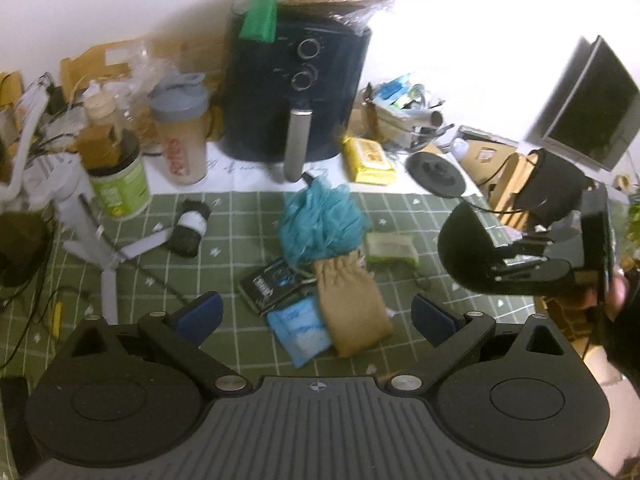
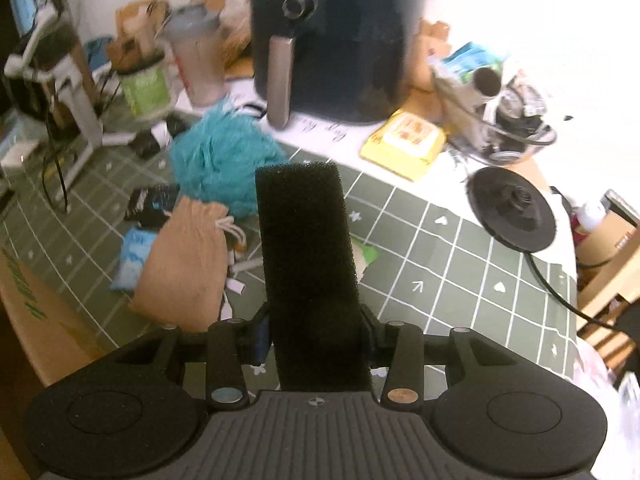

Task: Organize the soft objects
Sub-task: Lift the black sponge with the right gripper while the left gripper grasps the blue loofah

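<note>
While the right gripper (image 2: 314,332) clamps a black foam block (image 2: 308,264) between its jaws, the left gripper (image 1: 316,316) hangs above the table with its jaws spread wide and nothing between them. The foam stands out forward from the right jaws, above the green checked cloth (image 2: 460,264), its far end reaching toward the teal bath pouf (image 2: 220,160). In the left view the right gripper (image 1: 560,256) shows at the right edge, with a dark shape beyond it that may be the foam, though blur leaves that unsure.

The other soft things lie together on the cloth. The pouf (image 1: 320,220) sits near the cloth's far edge, just in front of the air fryer (image 1: 296,92). A tan drawstring pouch (image 1: 352,304) touches its near side. Beside the pouch lie a pale blue packet (image 1: 300,332) and a black packet (image 1: 272,284), the blue one partly under the pouch. A green sponge (image 1: 390,248) rests to the right of the pouf. A black roll with a white band (image 1: 192,224) lies apart on the left, near a white stand (image 1: 104,248). A yellow wipes pack (image 1: 368,160) and a black round base (image 1: 436,174) lie beyond the cloth.
</note>
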### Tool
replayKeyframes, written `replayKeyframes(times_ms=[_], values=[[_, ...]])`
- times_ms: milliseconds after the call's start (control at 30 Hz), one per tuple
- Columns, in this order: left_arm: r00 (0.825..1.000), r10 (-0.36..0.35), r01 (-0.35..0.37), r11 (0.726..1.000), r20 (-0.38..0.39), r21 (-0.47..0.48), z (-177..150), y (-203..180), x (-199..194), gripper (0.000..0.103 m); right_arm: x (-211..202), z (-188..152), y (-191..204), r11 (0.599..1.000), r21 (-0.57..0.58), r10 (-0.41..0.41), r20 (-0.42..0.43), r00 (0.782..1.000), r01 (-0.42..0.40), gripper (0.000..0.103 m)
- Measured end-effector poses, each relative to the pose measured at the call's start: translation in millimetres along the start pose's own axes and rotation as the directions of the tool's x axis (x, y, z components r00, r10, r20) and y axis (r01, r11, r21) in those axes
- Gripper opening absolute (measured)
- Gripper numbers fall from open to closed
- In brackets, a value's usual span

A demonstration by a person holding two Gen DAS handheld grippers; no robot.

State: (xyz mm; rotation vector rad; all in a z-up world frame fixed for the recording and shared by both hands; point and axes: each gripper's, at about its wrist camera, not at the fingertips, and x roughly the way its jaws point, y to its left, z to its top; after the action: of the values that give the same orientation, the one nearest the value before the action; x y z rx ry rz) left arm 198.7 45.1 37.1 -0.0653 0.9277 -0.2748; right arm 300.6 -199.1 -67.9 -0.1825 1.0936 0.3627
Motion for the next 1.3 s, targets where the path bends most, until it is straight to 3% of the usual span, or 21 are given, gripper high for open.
replayKeyframes(times_ms=[300, 467, 533, 733, 1167, 1300], values=[[0.999, -0.039, 0.039, 0.997, 0.003, 0.067, 25.7, 3.7, 22.5, 0.103, -41.8, -18.6, -1.1, 0.993, 0.115, -0.014, 0.065, 0.998, 0.007, 0.045], [0.998, -0.065, 0.066, 0.994, -0.012, 0.089, 37.0, 7.5, 48.0, 0.102, -58.8, -28.7, 4.1, 0.984, 0.176, -0.036, 0.086, 0.996, 0.02, 0.045], [0.997, -0.073, 0.075, 0.992, -0.025, 0.1, 40.9, 8.8, 60.3, 0.095, -65.0, -32.2, 4.4, 0.978, 0.209, -0.038, 0.097, 0.995, 0.017, 0.045], [0.991, -0.122, 0.127, 0.983, -0.05, 0.131, 52.3, 10.1, 101.0, 0.095, -83.6, -41.8, 6.3, 0.956, 0.292, -0.059, 0.119, 0.991, 0.022, 0.045], [0.986, -0.121, 0.131, 0.988, -0.112, 0.08, 68.7, 23.9, 197.2, 0.095, -107.2, -70.7, 17.3, 0.914, 0.402, -0.105, 0.109, 0.989, 0.053, 0.045], [0.979, -0.121, 0.13, 0.99, -0.163, 0.05, 66.7, 30.5, 223.5, 0.07, -109.9, -80.5, 18.8, 0.9, 0.431, -0.119, 0.095, 0.988, 0.067, 0.045]])
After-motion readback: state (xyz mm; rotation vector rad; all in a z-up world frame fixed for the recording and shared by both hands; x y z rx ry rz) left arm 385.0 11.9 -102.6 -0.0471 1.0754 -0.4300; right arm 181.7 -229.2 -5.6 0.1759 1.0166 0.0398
